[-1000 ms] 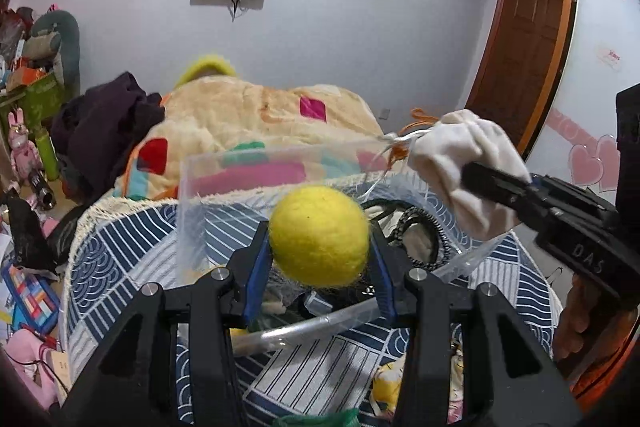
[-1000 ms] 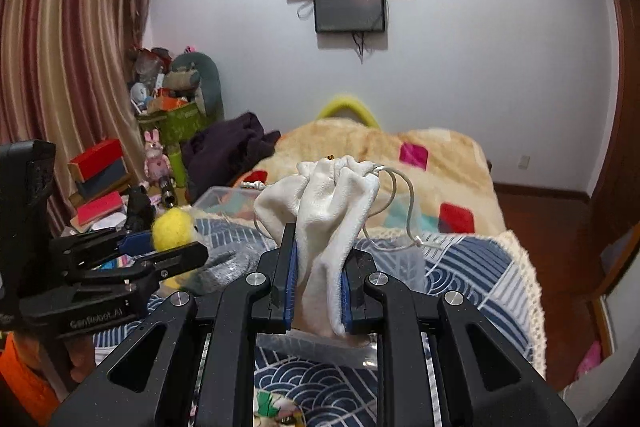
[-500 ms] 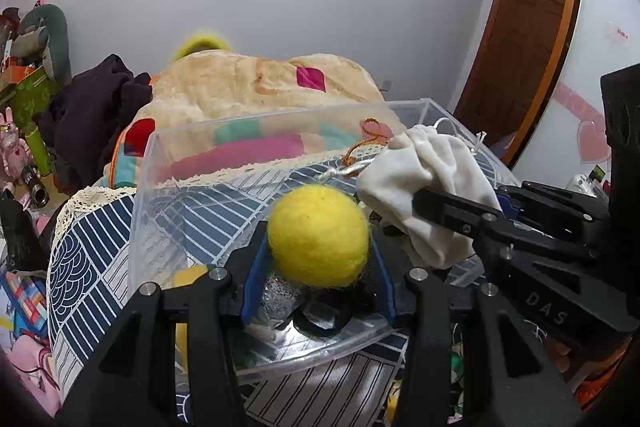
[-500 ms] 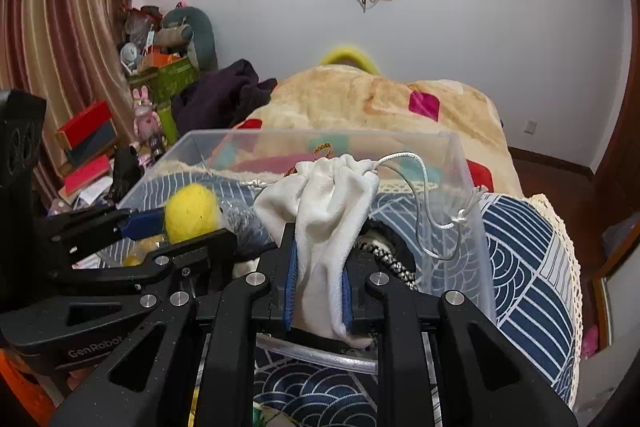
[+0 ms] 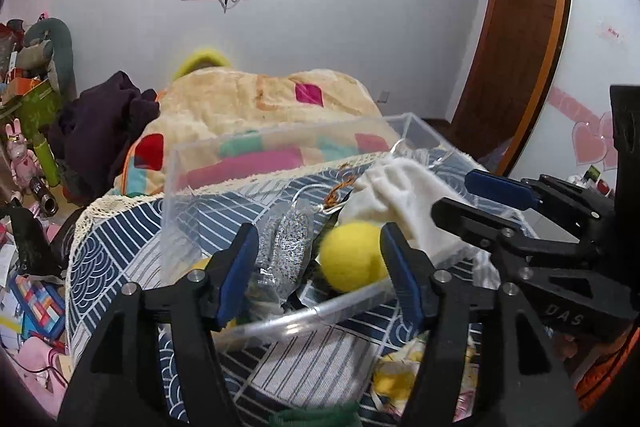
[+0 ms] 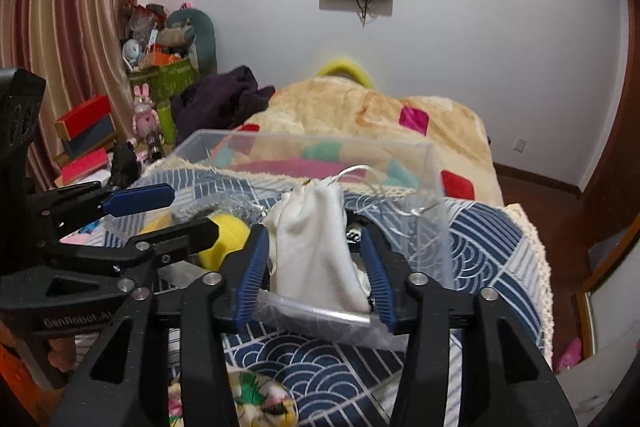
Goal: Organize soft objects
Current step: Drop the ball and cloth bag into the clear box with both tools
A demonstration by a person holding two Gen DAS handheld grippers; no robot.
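With both grippers spread open, lift your left gripper and right gripper straight up, leaving the yellow ball and white pouch in the clear bin at 12 o'clock.

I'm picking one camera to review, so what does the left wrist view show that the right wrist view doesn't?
Only the left wrist view shows the wooden door and pink heart stickers.

Only the right wrist view shows the striped curtain and red boxes.

Both show the clear bin, the yellow ball and white pouch in it, and both open grippers, left and right.
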